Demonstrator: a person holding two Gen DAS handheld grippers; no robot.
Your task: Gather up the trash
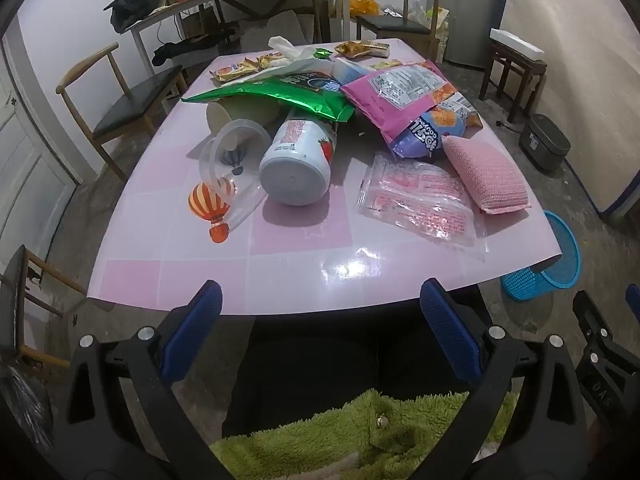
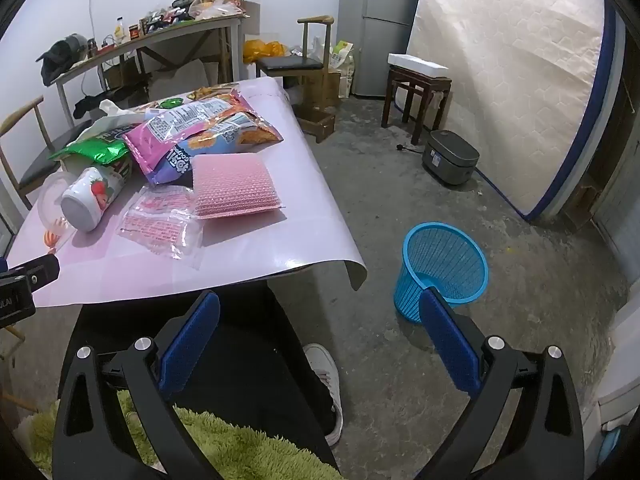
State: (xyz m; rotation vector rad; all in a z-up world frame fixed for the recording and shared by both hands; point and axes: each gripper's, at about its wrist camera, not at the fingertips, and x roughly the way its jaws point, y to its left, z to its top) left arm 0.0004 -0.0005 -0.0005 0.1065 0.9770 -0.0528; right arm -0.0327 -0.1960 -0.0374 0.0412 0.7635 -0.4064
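Left gripper (image 1: 320, 328): I see its blue pads spread wide, empty, at bottom of frame, short of the pink glossy table (image 1: 280, 248).
Right gripper (image 2: 318, 332): spread, empty, over grey floor.
Trash: white strawberry-print plastic bottle (image 1: 296, 160) lying at centre, clear crinkled wrapper (image 1: 420, 200) right of it, green foil bag (image 1: 276, 98) and pink snack bag (image 1: 396, 92) behind.
Bin: blue mesh plastic basket (image 2: 444, 264), lower right, on the floor.
In the way: pink knitted sponge (image 1: 486, 174) overlapping the wrapper's edge.

Home dining rm: table (image 1: 280, 272) w/ wood chairs (image 1: 120, 100), fridge (image 2: 380, 20), mattress (image 2: 512, 80) vs wall.
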